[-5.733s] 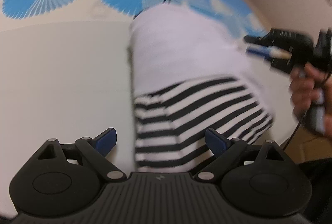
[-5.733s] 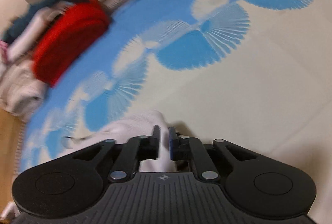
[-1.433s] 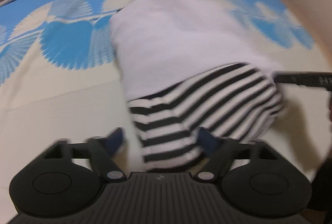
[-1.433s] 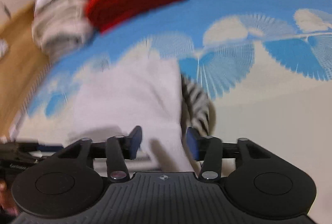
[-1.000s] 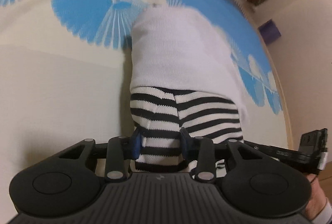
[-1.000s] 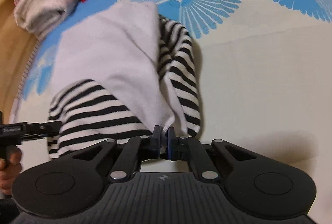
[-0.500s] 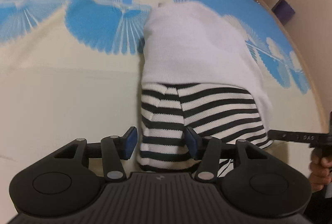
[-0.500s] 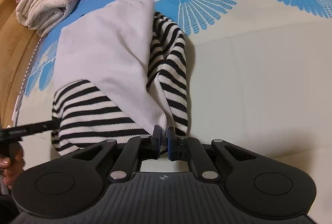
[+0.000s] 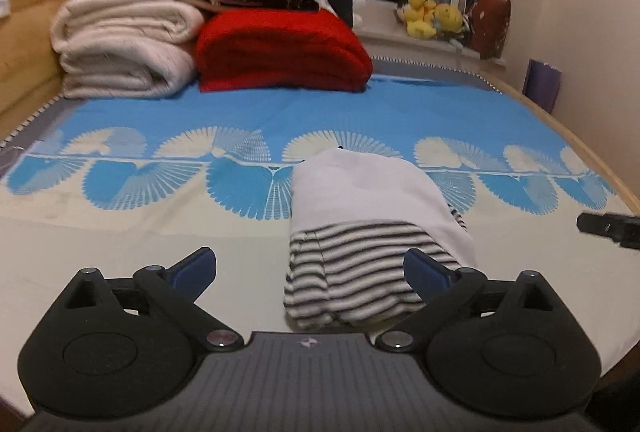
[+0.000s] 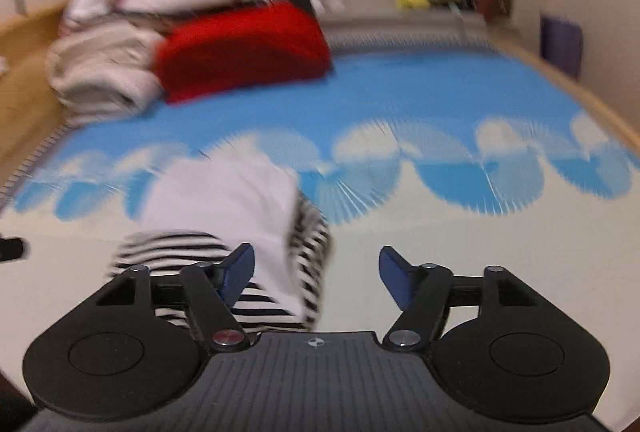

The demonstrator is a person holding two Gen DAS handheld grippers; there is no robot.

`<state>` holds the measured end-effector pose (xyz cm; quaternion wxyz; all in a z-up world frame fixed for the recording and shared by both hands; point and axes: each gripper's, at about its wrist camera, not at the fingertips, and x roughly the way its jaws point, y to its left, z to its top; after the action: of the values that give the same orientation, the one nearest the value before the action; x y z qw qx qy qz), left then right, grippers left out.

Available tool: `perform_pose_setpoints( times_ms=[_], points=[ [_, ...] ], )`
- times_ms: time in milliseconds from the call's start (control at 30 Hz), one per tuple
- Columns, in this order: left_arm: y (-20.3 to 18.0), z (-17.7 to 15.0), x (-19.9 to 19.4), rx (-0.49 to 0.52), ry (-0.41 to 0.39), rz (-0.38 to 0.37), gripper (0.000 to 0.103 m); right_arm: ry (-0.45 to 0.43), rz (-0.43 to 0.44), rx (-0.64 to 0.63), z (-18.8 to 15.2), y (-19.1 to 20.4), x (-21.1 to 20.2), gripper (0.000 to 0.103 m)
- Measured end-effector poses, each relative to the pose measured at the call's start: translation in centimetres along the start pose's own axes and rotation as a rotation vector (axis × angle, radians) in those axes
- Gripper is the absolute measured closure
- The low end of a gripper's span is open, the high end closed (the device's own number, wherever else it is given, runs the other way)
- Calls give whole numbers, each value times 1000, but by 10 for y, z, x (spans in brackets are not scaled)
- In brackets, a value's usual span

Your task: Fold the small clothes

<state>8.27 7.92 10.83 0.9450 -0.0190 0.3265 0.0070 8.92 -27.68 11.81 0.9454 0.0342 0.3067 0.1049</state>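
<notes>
Folded garment (image 9: 372,220), white w/ striped sleeves, lies on the bedspread (image 9: 120,232), near edge.

Left gripper (image 9: 310,270): jaws opening, nothing held. Right gripper (image 10: 316,270): jaws opening, nothing held.

Risk: the loose striped sleeve end may spring back and undo the fold. A low pass could snag a fingertip in the knit.

Count: 1 garment, 2 grippers, 1 red blanket (image 9: 280,50), 1 stack of folded linens (image 9: 128,44).

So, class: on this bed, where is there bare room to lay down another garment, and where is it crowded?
Free: the cream sheet left of the folded striped garment, and the blue band between it and the far stacks. Crowded: the far-left corner, with the red blanket and cream bedding.
</notes>
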Motion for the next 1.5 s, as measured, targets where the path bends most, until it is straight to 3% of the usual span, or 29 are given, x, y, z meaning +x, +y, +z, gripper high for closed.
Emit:
perform_pose_setpoints(
  times_ms=[67, 167, 300, 500, 667, 1500],
  points=[
    [-11, -17, -19, -5, -11, 3, 2, -29, 14, 2, -13, 8, -22, 23],
    [-23, -42, -21, -14, -1, 14, 1, -18, 8, 15, -41, 16, -33, 22],
    [-30, -61, 0, -47, 127, 6, 1, 80, -14, 35, -68, 23, -20, 23],
    [-41, -60, 19, -4, 128, 62, 1, 76, -13, -32, -70, 41, -6, 23],
    [-43, -62, 29, -40, 168, 50, 1, 69, -4, -26, -69, 48, 0, 22],
    [-51, -63, 39, -43, 180, 55, 1, 74, 46, -110, -69, 77, 13, 20]
  ],
)
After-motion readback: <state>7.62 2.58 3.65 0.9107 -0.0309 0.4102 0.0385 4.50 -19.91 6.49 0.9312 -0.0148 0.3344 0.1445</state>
